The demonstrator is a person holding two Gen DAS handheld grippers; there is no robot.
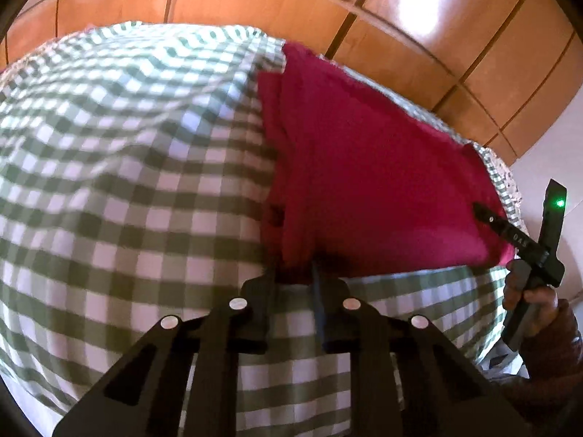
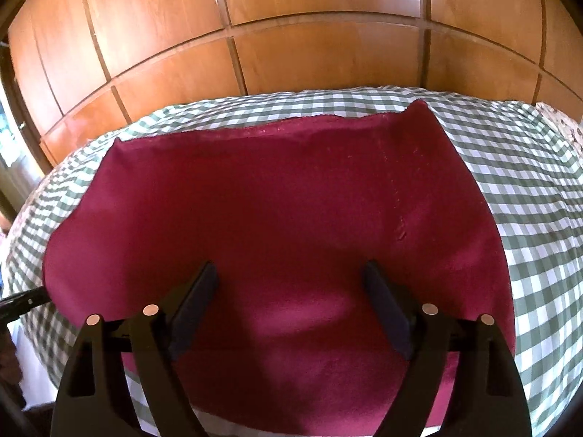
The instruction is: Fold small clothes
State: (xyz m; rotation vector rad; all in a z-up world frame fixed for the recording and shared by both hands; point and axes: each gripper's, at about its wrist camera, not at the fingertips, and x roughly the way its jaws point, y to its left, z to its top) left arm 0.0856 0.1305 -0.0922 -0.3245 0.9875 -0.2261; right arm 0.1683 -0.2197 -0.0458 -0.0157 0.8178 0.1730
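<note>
The magenta garment (image 2: 277,211) lies spread on the green-and-white checked cover (image 2: 528,196) of a bed or table, with wooden panelled doors (image 2: 291,36) behind it. From the right wrist view it appears largely flat, its far edge slightly uneven and one far corner turned up.

The left gripper (image 1: 291,273) is at the near left edge of the garment. Its fingers are drawn close together with a pinch of magenta cloth between them; I judge it is clamped on that edge. The cloth rises in vertical pleats above the grip, so the edge seems lifted off the cover.

The right gripper (image 2: 289,273) hovers over the near middle of the garment with its fingers spread wide and nothing between them. In the left wrist view the same tool shows at the right margin, held in the person's hand (image 1: 539,313), with a green indicator light (image 1: 560,203) lit.

Step in hand, in my judgement: taking hold of the garment's edge to start a fold. The fold itself is not yet made. The next move calls for the right gripper to secure a matching edge or corner so both can carry the cloth over evenly.

Writing: small pale characters on the right tool's body, too blurred to read reliably. No brand or garment label is seen.
</note>
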